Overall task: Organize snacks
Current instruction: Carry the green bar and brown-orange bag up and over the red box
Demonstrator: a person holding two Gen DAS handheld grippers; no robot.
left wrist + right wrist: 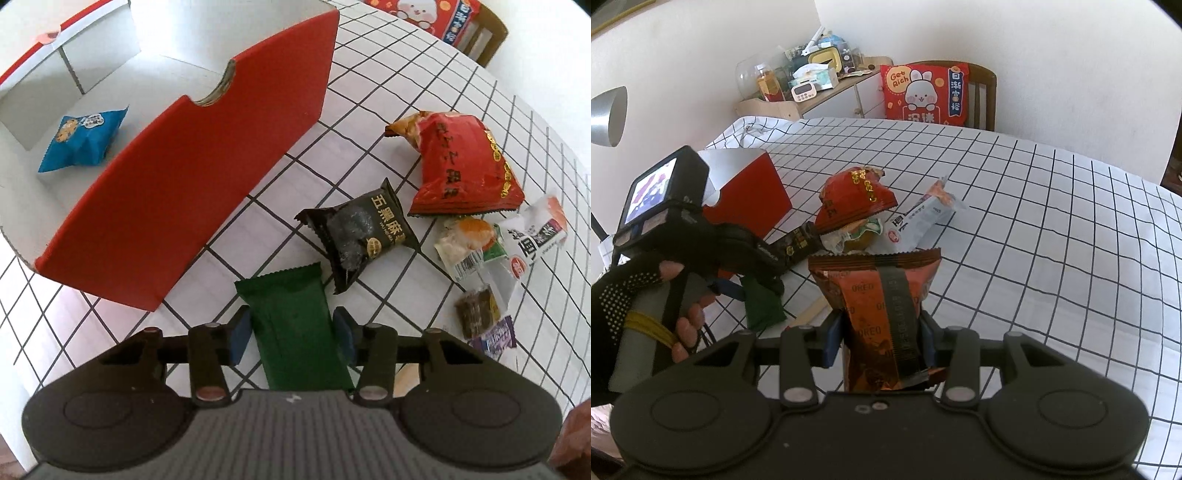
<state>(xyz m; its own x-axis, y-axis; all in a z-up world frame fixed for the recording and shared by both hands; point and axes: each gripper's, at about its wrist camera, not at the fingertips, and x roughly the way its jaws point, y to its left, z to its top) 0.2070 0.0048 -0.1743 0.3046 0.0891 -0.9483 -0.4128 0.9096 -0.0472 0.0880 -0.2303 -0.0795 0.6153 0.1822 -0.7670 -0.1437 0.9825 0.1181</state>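
A green snack packet (291,325) lies lengthwise on the checked tablecloth between the fingers of my left gripper (291,336), whose blue pads press on both its sides. Up and left stands the red box (184,184) with white compartments; a blue cookie packet (83,138) lies inside one. My right gripper (881,339) is shut on an orange-brown Oreo packet (882,295), held upright above the table. The right wrist view also shows the left gripper (750,291), the green packet (762,306) and the gloved hand (635,295) at the left, beside the box (750,199).
Loose snacks lie right of the box: a black packet (360,236), a red bag (465,162), white packets (532,236) and small dark ones (478,308). A chair with a red cushion (925,94) stands at the table's far edge, and a cluttered cabinet (812,85) behind it.
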